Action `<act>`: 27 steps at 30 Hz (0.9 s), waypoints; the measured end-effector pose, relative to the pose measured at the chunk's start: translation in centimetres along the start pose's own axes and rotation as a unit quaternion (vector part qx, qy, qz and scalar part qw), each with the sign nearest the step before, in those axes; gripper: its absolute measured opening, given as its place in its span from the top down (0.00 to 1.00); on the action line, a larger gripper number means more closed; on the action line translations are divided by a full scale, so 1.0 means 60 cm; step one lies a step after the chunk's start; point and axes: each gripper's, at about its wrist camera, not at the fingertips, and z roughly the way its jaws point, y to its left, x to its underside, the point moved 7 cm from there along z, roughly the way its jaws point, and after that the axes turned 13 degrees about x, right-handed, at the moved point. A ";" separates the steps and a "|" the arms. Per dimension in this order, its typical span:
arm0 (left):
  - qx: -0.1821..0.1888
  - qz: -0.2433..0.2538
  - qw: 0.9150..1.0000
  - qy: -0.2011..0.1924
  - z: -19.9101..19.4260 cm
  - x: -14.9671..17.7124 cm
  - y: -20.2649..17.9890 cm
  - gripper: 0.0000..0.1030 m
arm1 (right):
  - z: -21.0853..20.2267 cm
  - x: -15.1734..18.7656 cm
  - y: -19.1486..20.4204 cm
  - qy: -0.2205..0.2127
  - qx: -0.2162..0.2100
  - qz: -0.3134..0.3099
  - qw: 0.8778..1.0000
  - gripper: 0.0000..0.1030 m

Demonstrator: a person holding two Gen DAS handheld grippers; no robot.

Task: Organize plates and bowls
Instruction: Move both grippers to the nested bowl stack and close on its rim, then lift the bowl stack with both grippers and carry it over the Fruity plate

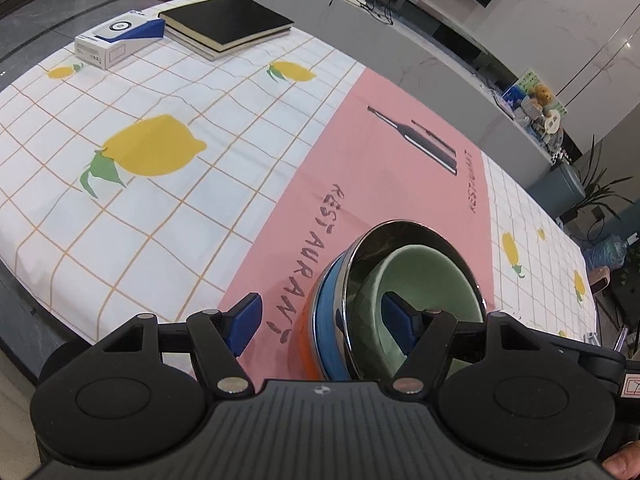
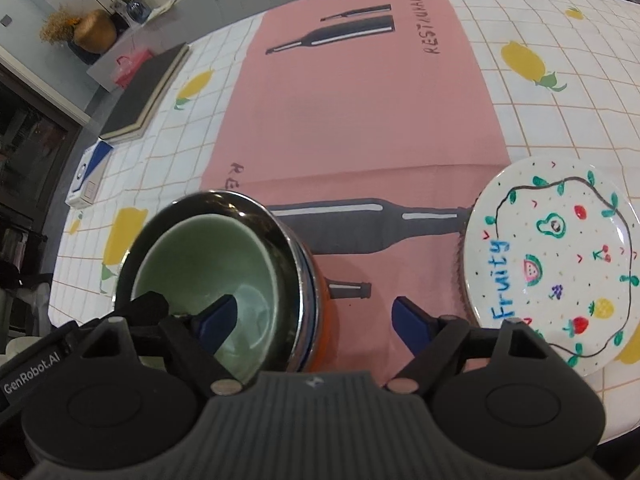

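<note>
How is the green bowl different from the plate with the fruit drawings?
The green bowl is deep and plain pale green; the plate is nearly flat, white, painted with fruits and the word "Fruity". The green bowl sits nested inside a shiny metal bowl on a stack; the plate sits apart, not in that stack. A finger of each gripper reaches into the green bowl; nothing touches the plate. Both are round dishes.

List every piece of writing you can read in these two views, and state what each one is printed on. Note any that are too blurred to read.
"RESTAURANT": pink mat, large lettering beside the stacked bowls.
"RESTAURANT": same mat, small lettering by the printed bottles; legible in the right wrist view.
"Fruity": blue writing on the white plate.
"GenRobot.AI": body of the left gripper, seen from the right wrist view.
White box: print too small to read.
</note>
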 end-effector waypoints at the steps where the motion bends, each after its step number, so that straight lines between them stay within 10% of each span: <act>1: 0.000 0.000 1.000 0.002 0.003 0.000 0.000 0.22 | 0.003 -0.001 0.000 0.002 0.000 0.000 1.000 0.22; 27: 0.054 -0.087 0.994 0.040 0.058 0.018 0.032 0.37 | 0.050 0.002 -0.018 0.066 -0.110 0.073 0.989 0.36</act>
